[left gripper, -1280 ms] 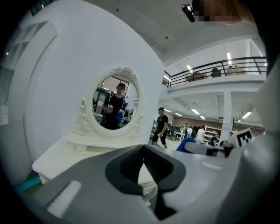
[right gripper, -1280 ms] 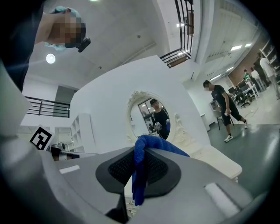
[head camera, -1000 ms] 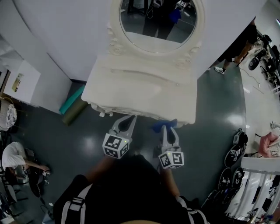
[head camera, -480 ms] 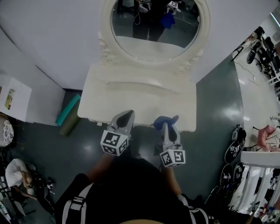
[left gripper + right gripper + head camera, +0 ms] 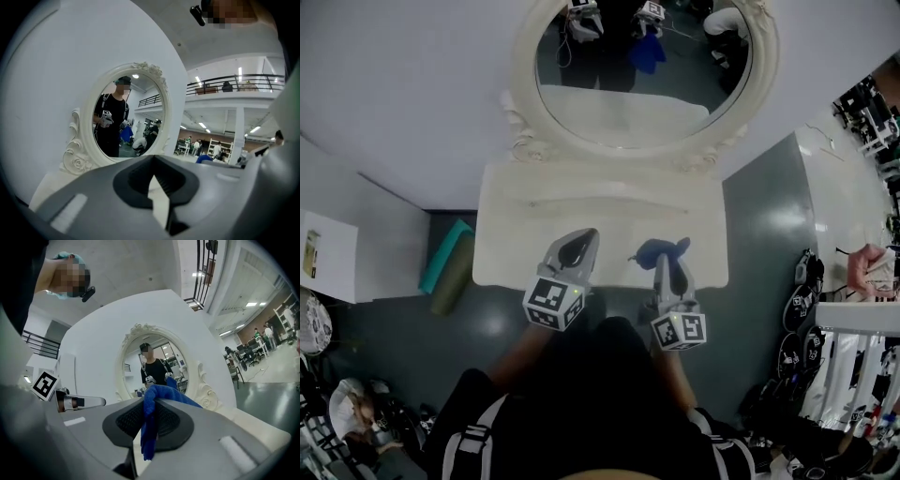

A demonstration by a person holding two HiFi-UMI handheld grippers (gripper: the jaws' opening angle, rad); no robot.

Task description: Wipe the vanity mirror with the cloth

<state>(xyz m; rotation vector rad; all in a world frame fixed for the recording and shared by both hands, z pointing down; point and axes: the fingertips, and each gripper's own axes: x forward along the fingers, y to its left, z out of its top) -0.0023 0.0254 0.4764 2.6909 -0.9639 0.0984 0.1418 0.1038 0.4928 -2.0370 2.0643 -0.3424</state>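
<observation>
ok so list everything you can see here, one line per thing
vanity mirror: one, oval glass in an ornate white frame, standing at the back of the table
vanity table: one, white, below the mirror
cloth: one, blue, clamped in the right gripper
rolls: two, teal and olive, on the floor left of the table
cabinet: one, white, far left edge
black gear: several pieces, floor at right, too small to name
other people: a few, small, far back in the room
left gripper: one, grey, over the table's front edge, jaws together, empty
right gripper: one, grey, beside it, shut on the cloth
person's torso: one, black top, bottom of head view
</observation>
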